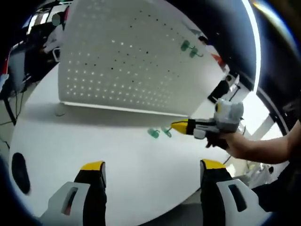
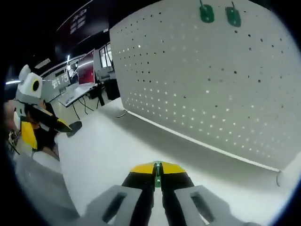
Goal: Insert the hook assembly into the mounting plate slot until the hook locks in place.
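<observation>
A white pegboard mounting plate [image 1: 122, 61] [image 2: 211, 80] stands upright on the white table [image 1: 117, 160]. Two green hooks [image 1: 189, 49] [image 2: 206, 13] hang high on it. My right gripper [image 2: 158, 168] is shut, with a thin green sliver of a hook pinched between its yellow tips. In the left gripper view it [image 1: 178, 126] comes in from the right, held by a hand, with two green hook pieces [image 1: 160, 132] just off its tip; whether both are held is unclear. My left gripper [image 1: 153, 165] is open over the table's front, holding nothing; it also appears [image 2: 47, 129] at the left.
A black round object [image 1: 20, 172] lies near the table's left edge. Desks with monitors [image 2: 80, 80] stand beyond the table. A cable loop [image 2: 123, 113] lies at the pegboard's foot. Bare tabletop [image 2: 108, 150] stretches between the grippers and the board.
</observation>
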Available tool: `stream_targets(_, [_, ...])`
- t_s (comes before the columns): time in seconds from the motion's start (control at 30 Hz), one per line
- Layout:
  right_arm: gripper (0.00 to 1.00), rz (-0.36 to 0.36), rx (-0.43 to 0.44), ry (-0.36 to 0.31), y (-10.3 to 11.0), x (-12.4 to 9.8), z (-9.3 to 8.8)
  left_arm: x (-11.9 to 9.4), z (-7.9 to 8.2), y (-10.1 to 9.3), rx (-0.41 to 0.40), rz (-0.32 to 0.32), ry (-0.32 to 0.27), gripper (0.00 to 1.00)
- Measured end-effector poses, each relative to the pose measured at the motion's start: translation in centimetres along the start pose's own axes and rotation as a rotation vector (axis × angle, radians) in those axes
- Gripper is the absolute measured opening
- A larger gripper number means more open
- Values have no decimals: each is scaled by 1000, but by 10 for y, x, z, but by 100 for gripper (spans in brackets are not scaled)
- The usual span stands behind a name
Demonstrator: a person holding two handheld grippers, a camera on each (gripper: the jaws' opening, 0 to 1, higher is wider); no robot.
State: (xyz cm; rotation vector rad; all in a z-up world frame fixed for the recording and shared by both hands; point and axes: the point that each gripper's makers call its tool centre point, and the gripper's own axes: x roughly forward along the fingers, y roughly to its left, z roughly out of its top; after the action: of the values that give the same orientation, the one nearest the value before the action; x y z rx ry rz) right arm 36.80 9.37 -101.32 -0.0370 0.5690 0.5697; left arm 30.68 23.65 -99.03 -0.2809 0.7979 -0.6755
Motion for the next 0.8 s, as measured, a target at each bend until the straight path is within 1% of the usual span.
stream_targets(0.07, [1,21,5,-20,8,-8,5,2,4,-1,5,6,-3,85])
stream_targets(0.1, [1,46,0,-31,16,-13,7,3,5,-2,1,3,-1,84])
stream_targets(0.17, [1,73,-1,-53,27,-21,11,5,7,-5,-15,-12,7,83])
stream_targets(0.23, [1,117,15,-70,42,-31,14,6,8,-8,-32,-26,9,81])
stream_targets(0.3, [1,151,-3,-83,56,-41,16,7,10,-13,-45,-42,8,79])
stream_targets(0.4, [1,204,-39,-108,78,-53,20,8,8,-22,-65,-67,28,78])
stream_targets(0.47, [1,241,-21,-125,92,-61,22,9,6,-27,-71,-83,38,76])
stream_targets(0.53, [1,268,-30,-139,104,-66,22,9,4,-30,-76,-97,48,72])
stream_targets(0.63, [0,291,-40,-150,116,-72,22,8,0,-38,-100,-131,64,66])
stream_targets(0.7, [0,311,-36,-167,123,-76,25,6,-4,-44,-145,-170,76,63])
stream_targets(0.8, [0,334,-33,-190,132,-83,32,4,-7,-51,-241,-219,78,57])
